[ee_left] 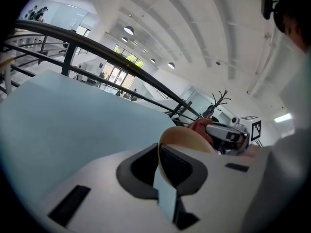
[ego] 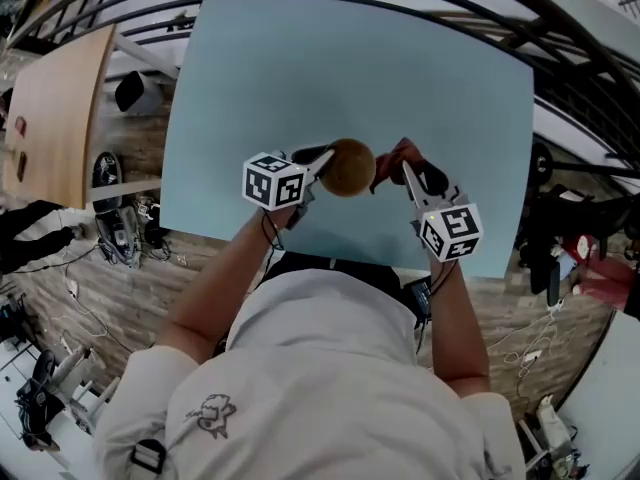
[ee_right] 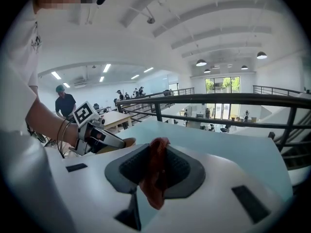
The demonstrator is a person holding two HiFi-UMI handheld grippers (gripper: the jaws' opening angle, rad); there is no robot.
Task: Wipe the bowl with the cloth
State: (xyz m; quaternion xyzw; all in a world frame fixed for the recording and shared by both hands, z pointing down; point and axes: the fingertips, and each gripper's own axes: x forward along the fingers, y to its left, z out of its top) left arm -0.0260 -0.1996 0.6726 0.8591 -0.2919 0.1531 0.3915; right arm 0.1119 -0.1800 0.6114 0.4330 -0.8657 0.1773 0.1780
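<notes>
Left gripper [ee_left: 160, 153]: fingers clamped together on the wooden bowl's [ego: 348, 166] thin rim.
Right gripper [ee_right: 156, 155]: fingers clamped on a bunched red cloth [ee_right: 154, 188], with a loose tail hanging below them.
Bowl's place: held between the two grippers over the near part of the light blue worktop [ego: 300, 68]. The cloth is just beside its right side. No view shows whether the bowl rests on the worktop.
Bowl's heading: it is round, so it has no long axis. It looks tipped off level, but I cannot tell which way its mouth faces.
Risk, bowl: a pinch at one point of the rim may let the bowl swivel or slip once the cloth presses.
Risk, cloth: only a small fold is gripped, so rubbing could drag it out.
Risk, fingers: the two grippers are close together and could knock during wiping.
</notes>
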